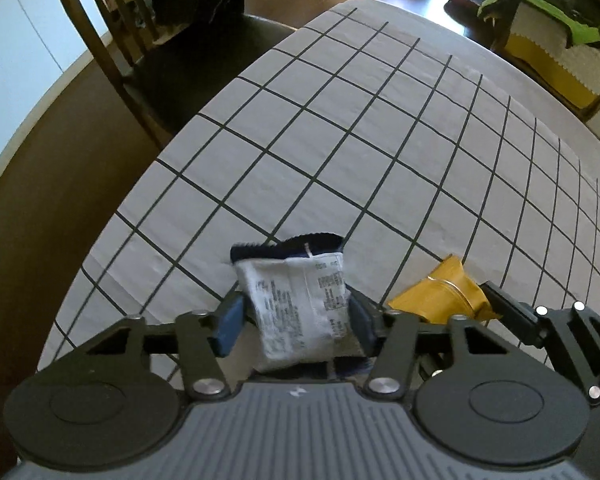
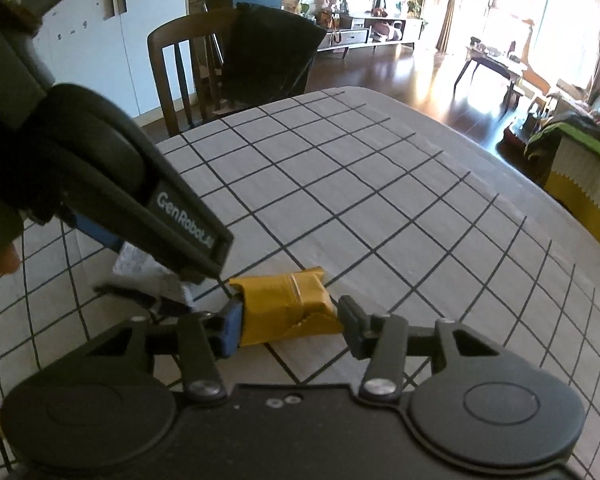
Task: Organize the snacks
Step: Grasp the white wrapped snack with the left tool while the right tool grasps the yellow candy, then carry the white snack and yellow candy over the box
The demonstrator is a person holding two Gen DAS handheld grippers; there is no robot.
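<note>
In the left wrist view my left gripper (image 1: 296, 316) is shut on a white and dark blue snack packet (image 1: 296, 300), held just above the checked tablecloth (image 1: 340, 140). A yellow snack packet (image 1: 444, 296) lies to its right, with the right gripper's fingers (image 1: 512, 312) beside it. In the right wrist view my right gripper (image 2: 290, 320) stands around the yellow packet (image 2: 288, 304); its left pad touches the packet and the right pad is slightly apart from it. The left gripper's body (image 2: 140, 184) crosses the left side, over the white packet (image 2: 148, 268).
A wooden chair (image 2: 204, 68) with a dark cloth stands at the table's far edge. White cabinets (image 2: 112, 40) are behind it. A sofa with green and yellow covers (image 2: 580, 176) is off the table's right side. Dark wooden floor surrounds the table.
</note>
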